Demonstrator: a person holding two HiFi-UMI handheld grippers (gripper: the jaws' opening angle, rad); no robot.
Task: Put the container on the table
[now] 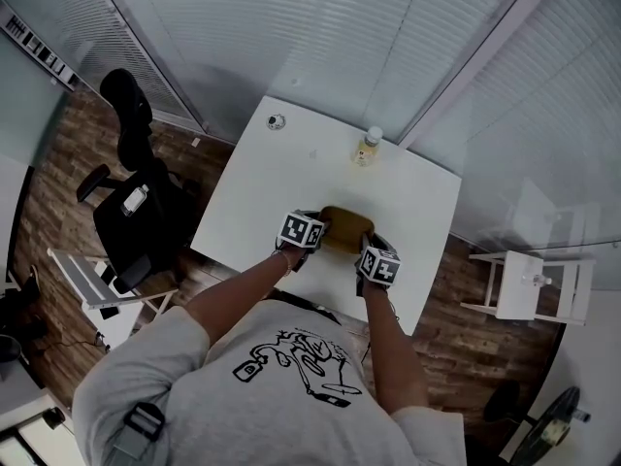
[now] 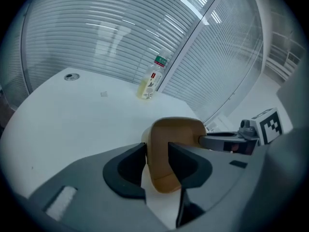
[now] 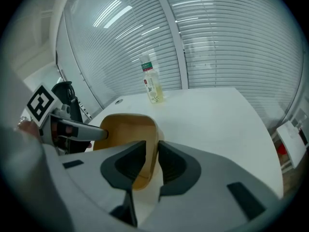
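Observation:
A tan, rounded container sits low over the near part of the white table, held between both grippers. My left gripper is shut on its left rim, and the left gripper view shows the wall pinched between the jaws. My right gripper is shut on the opposite rim, its jaws clamping the thin wall. Each gripper view shows the other gripper's fingertip at the far side of the container. I cannot tell whether the container's base touches the table.
A small bottle with yellowish liquid stands at the table's far edge by the blinds. A small round object lies at the far left corner. A black office chair stands to the left and a white side table to the right.

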